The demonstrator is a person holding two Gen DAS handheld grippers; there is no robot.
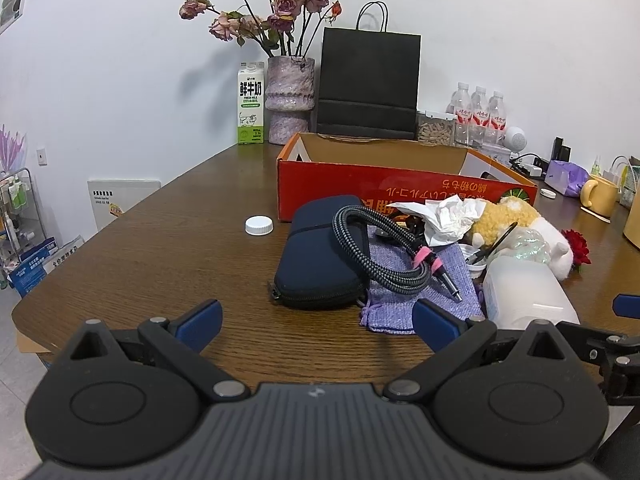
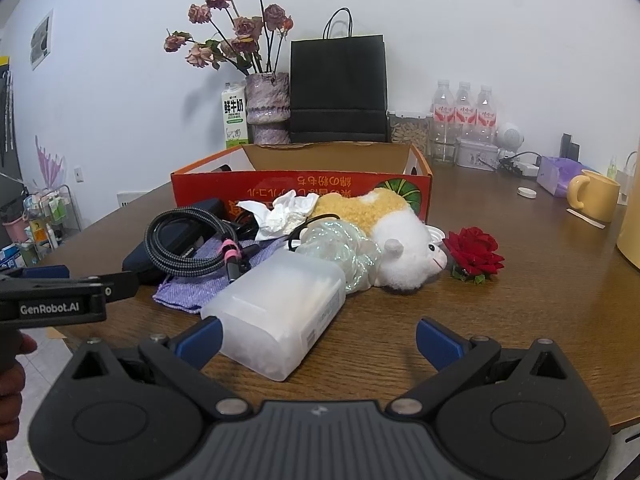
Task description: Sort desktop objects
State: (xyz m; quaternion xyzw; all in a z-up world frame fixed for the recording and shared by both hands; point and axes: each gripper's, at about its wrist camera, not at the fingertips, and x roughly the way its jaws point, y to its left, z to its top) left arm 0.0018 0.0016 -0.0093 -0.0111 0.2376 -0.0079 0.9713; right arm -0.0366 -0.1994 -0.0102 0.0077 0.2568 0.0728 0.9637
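The wooden bench (image 1: 160, 240) carries an open orange box (image 1: 400, 188). In front of the box lies a clutter: navy pouch (image 1: 320, 256), white plastic case (image 2: 280, 312), plush toy (image 2: 396, 236), coiled cable (image 1: 376, 248). The left hand-held gripper (image 1: 316, 320) and right hand-held gripper (image 2: 318, 338) gape wide, empty, nearer than the clutter.

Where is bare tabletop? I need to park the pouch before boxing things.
Free: brown wooden table left of the navy zip pouch, around the white bottle cap; also right of the red artificial rose. Crowded: the pile before the red cardboard box.
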